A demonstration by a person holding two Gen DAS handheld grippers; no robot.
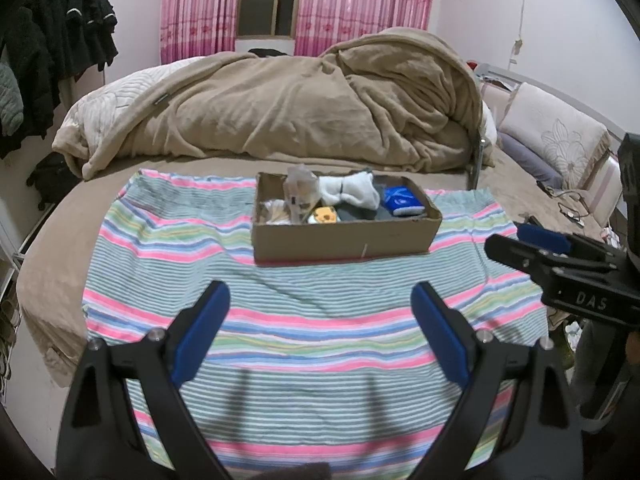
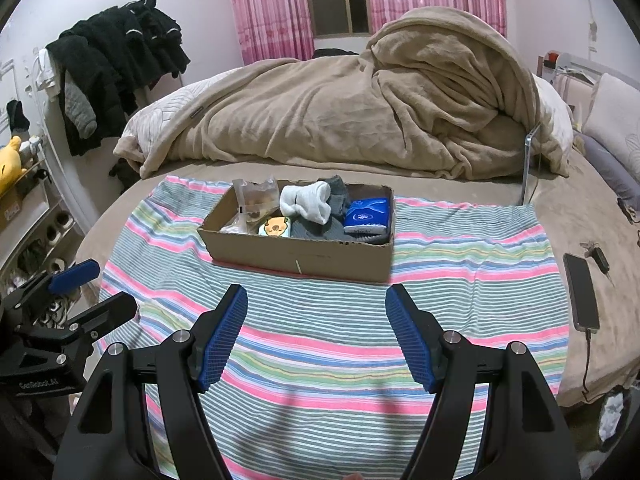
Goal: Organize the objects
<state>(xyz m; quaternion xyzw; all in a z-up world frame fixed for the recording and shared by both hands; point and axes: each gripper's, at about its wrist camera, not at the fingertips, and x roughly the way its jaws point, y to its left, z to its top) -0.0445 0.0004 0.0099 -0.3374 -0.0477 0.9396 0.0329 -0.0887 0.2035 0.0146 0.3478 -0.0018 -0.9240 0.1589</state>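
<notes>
Striped ribbed cloth [image 2: 320, 344] covers the bed at centre frame, bearing a rectangular cardboard box [image 2: 304, 256] holding a rolled white sock [image 2: 306, 200], perhaps tissues, while both left gripper [image 1: 320, 300] and right gripper [image 2: 316, 304] hover spread, empty.

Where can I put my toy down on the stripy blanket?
The striped cloth is bare between the cardboard box and the open right gripper, and on both sides of the box. Inside the box is crowded: rolled white socks, blue tissue pack.
</notes>
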